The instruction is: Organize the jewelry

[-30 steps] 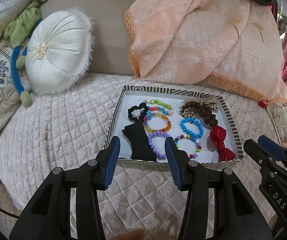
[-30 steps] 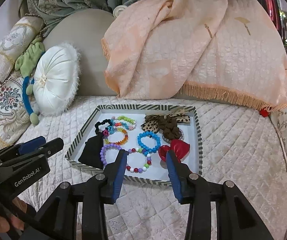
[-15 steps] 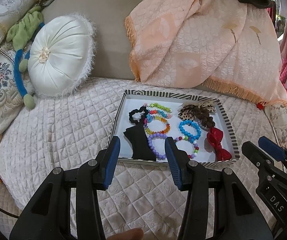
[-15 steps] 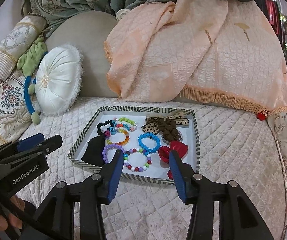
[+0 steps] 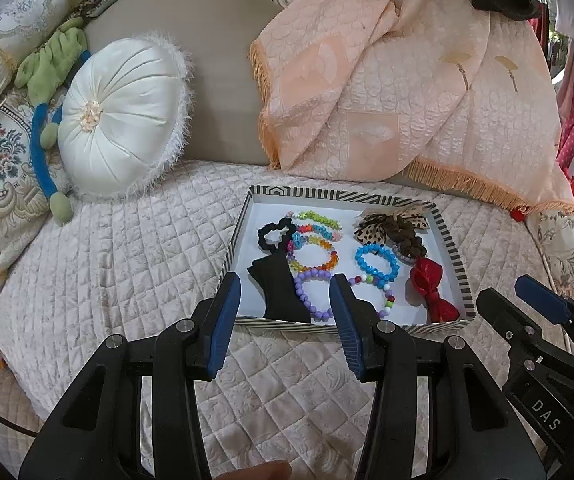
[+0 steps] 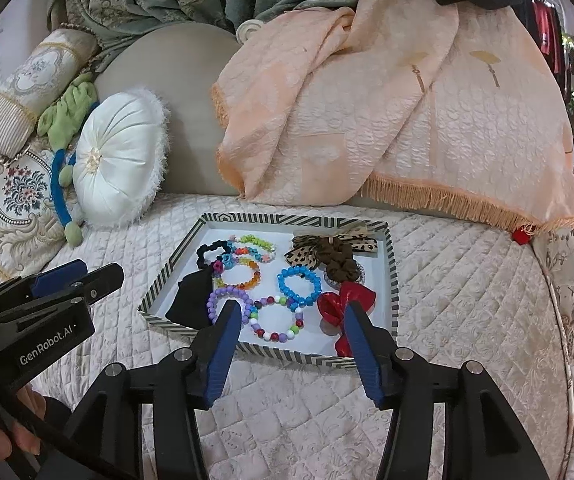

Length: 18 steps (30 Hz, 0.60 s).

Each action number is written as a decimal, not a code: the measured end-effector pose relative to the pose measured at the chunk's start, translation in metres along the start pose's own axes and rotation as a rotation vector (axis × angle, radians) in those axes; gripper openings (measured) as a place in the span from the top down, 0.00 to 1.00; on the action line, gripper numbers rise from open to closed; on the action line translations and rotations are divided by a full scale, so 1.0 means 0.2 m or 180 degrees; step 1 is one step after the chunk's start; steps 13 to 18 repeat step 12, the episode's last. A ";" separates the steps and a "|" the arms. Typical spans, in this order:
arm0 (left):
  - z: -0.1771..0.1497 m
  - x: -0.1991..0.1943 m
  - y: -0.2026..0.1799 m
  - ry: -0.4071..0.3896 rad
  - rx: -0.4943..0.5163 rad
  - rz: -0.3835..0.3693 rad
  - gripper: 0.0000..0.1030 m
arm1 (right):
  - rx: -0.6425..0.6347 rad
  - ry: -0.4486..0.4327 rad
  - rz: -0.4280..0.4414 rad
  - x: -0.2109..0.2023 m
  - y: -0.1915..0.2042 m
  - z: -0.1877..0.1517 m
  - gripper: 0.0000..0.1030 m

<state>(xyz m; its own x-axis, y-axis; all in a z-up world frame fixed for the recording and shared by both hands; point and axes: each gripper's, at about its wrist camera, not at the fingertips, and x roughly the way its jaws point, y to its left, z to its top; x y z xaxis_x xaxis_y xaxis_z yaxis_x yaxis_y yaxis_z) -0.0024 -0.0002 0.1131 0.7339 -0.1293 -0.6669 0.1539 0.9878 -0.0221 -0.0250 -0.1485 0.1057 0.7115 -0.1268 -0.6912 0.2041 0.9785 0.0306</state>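
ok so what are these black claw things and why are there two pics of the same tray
Those are two handheld grippers, one in each of a person's hands, each with its own camera looking along its fingers. One picture is from the left gripper, the other from the right gripper, whose jaws are opening. Both are empty, hovering above a quilted bed. On it sits a striped tray holding bead bracelets like the blue bracelet, a red bow, a black cloth piece and scrunchies.

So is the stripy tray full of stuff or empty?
Full. The striped tray holds bead bracelets, a red bow, a spotted bow and black hair ties.
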 end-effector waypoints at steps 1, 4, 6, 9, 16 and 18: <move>0.00 0.00 0.00 -0.0003 0.0000 -0.0001 0.55 | -0.0003 0.0001 -0.0001 0.00 0.01 0.00 0.50; 0.00 0.00 0.00 -0.0008 0.0002 -0.0001 0.55 | -0.0002 0.0002 -0.0002 0.00 0.00 0.00 0.49; 0.00 0.00 0.00 -0.0012 0.0013 -0.0004 0.55 | 0.0002 0.0011 0.0004 0.00 0.00 0.00 0.49; 0.00 -0.01 0.00 -0.0027 0.0053 0.0014 0.55 | 0.0022 0.0022 -0.0004 0.01 -0.02 -0.01 0.48; 0.00 0.00 0.00 -0.0015 0.0058 0.0020 0.55 | 0.0067 0.0031 -0.0032 0.02 -0.08 -0.02 0.47; 0.00 0.00 0.00 -0.0015 0.0058 0.0020 0.55 | 0.0067 0.0031 -0.0032 0.02 -0.08 -0.02 0.47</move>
